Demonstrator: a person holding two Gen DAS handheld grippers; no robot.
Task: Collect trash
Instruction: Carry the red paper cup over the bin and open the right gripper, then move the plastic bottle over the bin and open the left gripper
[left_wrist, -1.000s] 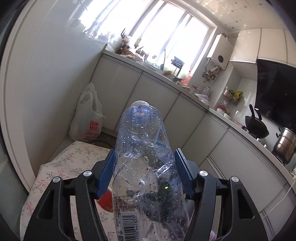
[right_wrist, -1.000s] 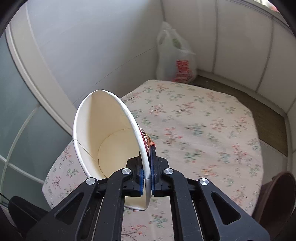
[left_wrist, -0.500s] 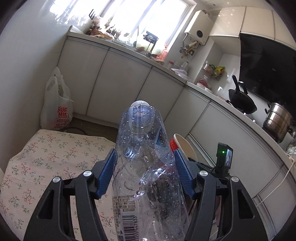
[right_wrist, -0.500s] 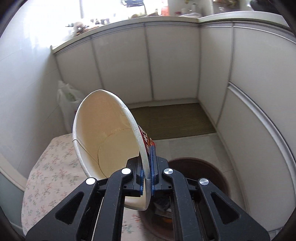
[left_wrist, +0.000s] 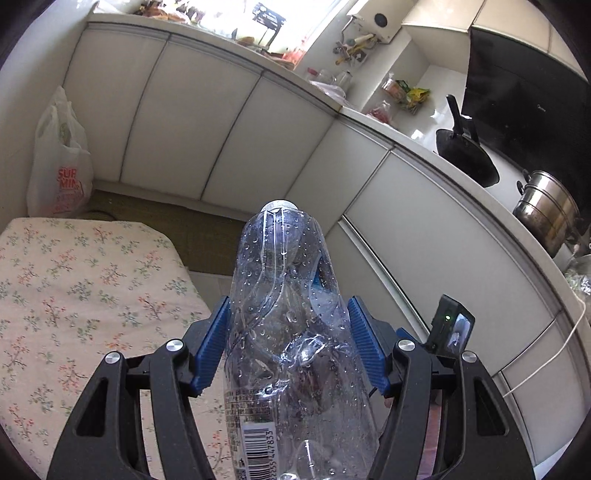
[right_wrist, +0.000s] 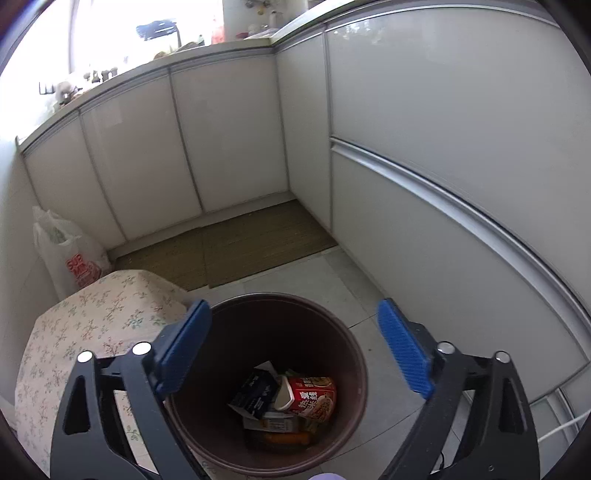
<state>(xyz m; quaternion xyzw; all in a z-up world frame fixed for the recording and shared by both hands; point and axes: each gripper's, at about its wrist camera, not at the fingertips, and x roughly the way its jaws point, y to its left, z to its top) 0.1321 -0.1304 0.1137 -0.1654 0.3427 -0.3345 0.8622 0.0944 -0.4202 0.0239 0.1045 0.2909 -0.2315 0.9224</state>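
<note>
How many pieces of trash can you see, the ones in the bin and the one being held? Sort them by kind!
Red paper cups: 1, in the brown bin, the red cup
Dark blue cartons: 1, in the bin, the carton
Clear plastic bottles: 1, the bottle in the left gripper
Other scraps underneath: too jumbled to count
Total: 3

Bin (right_wrist: 343, 334) mouth clear below; trash only at bottom. Floral-cloth table (right_wrist: 92, 317) crowds left, cabinets (right_wrist: 461, 229) right.

Barcode digits "4447833" on bottle (left_wrist: 284, 332); red "SUP MIN" on plastic bag (left_wrist: 59, 166).
</note>
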